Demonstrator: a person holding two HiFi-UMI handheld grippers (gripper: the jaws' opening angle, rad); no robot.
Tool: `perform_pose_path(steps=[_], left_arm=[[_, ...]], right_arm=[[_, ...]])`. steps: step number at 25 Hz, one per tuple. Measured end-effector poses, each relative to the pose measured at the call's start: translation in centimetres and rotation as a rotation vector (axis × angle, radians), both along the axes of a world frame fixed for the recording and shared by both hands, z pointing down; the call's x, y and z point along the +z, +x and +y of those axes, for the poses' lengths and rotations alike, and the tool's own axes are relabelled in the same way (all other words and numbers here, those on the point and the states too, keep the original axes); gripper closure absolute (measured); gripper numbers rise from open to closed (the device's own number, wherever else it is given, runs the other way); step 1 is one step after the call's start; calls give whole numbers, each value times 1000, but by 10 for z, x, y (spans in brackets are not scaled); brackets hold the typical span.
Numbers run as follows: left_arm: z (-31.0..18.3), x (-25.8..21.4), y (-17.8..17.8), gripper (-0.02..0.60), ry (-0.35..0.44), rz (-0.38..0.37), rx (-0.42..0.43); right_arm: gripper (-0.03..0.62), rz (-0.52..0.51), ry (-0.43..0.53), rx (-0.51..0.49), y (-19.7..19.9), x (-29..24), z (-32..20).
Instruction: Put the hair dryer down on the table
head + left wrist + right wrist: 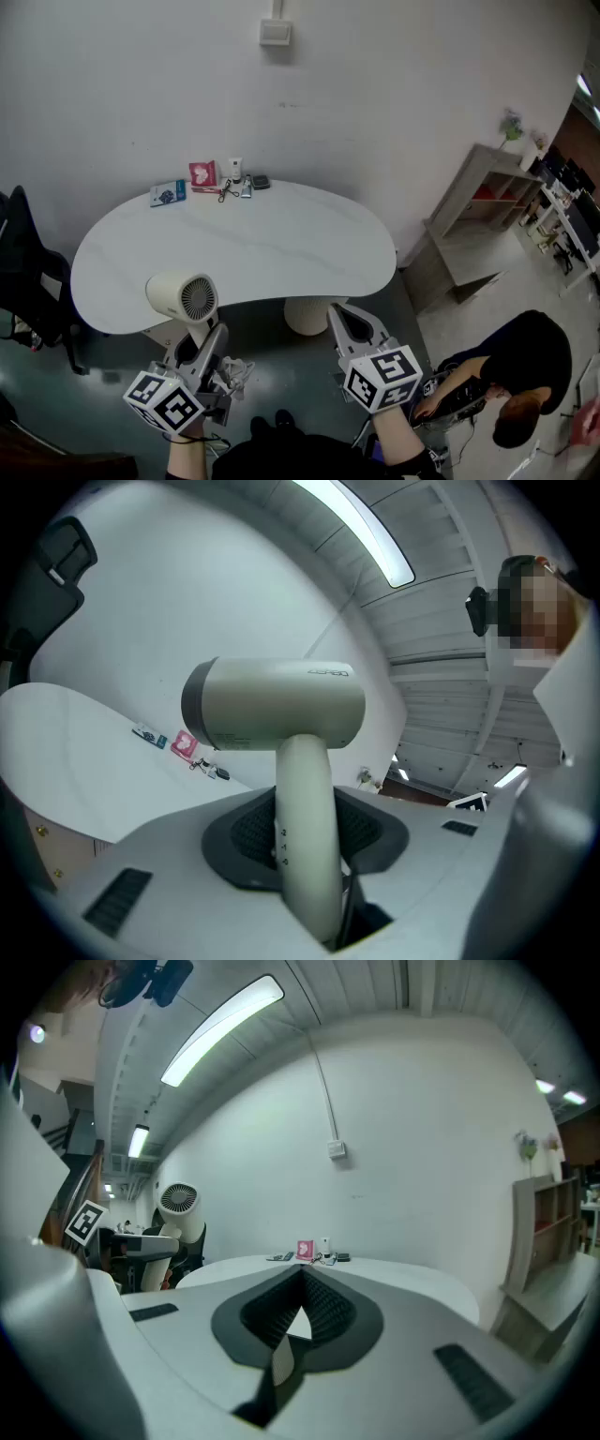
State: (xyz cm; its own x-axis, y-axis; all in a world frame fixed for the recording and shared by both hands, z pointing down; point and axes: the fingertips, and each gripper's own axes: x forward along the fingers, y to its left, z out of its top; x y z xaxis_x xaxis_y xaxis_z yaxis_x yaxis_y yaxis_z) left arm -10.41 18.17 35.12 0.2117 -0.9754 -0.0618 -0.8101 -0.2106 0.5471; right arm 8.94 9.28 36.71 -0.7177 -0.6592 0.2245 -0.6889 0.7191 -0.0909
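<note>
Nearest the lens, 2 marker cubes ride on the handheld grippers. The left gripper (208,345) has its jaws clamped on the handle of a cream hair dryer (183,297), with the dark ribbed pads pressing the handle on both sides. The dryer stands handle-down with its barrel level and its round rear grille turned toward the head camera. It is held in the air at the near left edge of the white kidney-shaped table (281,244), not resting on it. The right gripper (341,315) sits beside it to the right, pointing at the table, with its fingers narrowed until the tips meet and nothing between them.

Along the table's far edge lies a row of small things: a blue packet (168,193), a pink card (202,172), a small white bottle (235,168) and a dark flat item (260,182). A black chair (28,272) stands left of the table, an open shelf unit (478,202) to its right, and a person in black (525,361) sits at lower right.
</note>
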Motion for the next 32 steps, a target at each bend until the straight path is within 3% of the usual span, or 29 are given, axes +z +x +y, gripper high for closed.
perform_pose_path(steps=[15, 26, 32], left_arm=[[5, 1, 2, 433, -6, 1, -52], [-9, -23, -11, 433, 38, -28, -110], [-27, -49, -14, 433, 69, -54, -110]], right_arm=[[592, 0, 2, -9, 19, 3, -7], [592, 27, 38, 112, 54, -1, -42], [592, 7, 12, 139, 63, 0, -57]])
